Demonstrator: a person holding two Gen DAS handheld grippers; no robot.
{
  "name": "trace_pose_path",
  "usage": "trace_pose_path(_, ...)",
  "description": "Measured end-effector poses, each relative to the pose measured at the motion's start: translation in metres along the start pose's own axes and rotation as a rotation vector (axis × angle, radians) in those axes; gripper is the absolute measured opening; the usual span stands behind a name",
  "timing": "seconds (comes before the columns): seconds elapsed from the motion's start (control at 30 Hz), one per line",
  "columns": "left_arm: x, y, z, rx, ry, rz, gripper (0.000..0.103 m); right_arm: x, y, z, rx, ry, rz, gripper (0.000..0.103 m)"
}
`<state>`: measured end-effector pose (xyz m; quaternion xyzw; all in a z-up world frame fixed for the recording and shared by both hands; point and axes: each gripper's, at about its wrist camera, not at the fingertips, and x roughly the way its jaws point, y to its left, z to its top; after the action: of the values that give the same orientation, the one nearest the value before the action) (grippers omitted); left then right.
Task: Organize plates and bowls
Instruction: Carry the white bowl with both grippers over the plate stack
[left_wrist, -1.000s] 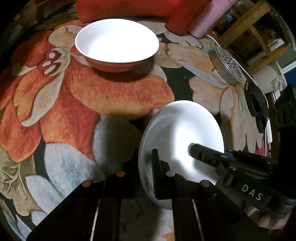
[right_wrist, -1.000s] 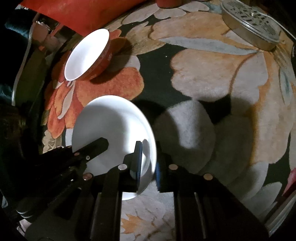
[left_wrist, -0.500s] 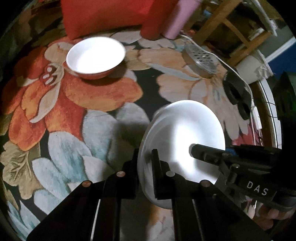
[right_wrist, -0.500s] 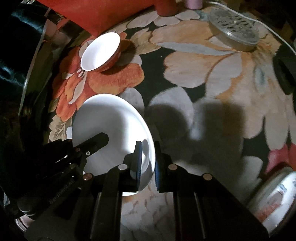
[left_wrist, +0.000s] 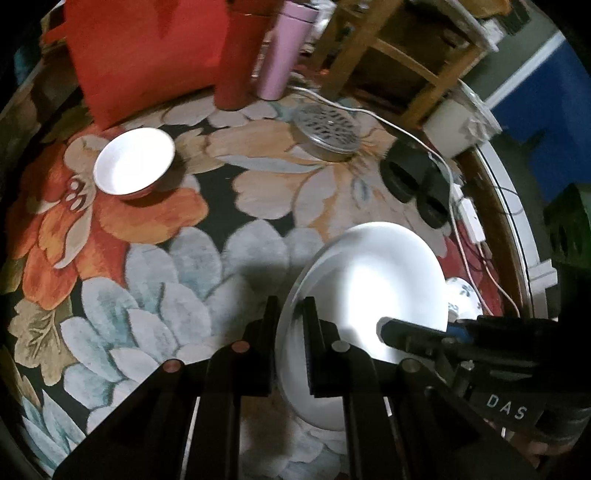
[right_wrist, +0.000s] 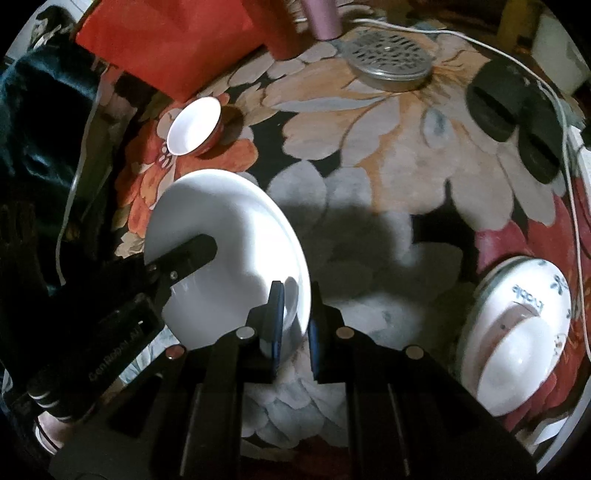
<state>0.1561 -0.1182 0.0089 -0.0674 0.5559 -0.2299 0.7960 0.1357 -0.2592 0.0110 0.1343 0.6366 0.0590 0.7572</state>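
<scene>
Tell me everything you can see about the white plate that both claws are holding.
The white plate is round, plain and glossy, seemingly ceramic or glazed, with a shallow well and a raised rim, and no pattern. It is held off the floral tablecloth, which shows its shadow below. The left claw pinches one edge of the rim and the right claw pinches the opposite edge, each with one finger on the face and one behind. Nothing else touches it, and nothing lies on it. The light glares brightly off its centre.

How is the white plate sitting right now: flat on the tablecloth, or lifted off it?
Lifted. Both grippers, left and right, pinch opposite rims of the white plate, which hangs tilted, throwing its shadow on the flowered tablecloth beneath.
</scene>
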Motion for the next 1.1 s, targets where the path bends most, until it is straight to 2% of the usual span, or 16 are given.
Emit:
trace_pose_path(0.17,-0.003,-0.029,-0.001,0.046,0.0,-0.019,0.01,-0.026,-0.021,-0.008,0.04,-0.05,-0.01,0.012)
trace_pose_path(0.43,0.009,-0.074,-0.001,0.097,0.013,-0.055,0.01,-0.046,-0.056,-0.025,0.095,-0.075,-0.017,0.013)
trace_pose_path(0.7,0.035,-0.123,-0.008,0.153,0.06,-0.101,0.01,-0.06,-0.103,-0.044,0.155,-0.093,-0.049,0.013)
trace_pose_path(1.1,0.084,-0.207,-0.031,0.27,0.147,-0.152,0.01,-0.07,-0.181,-0.082,0.26,-0.073,-0.121,0.013)
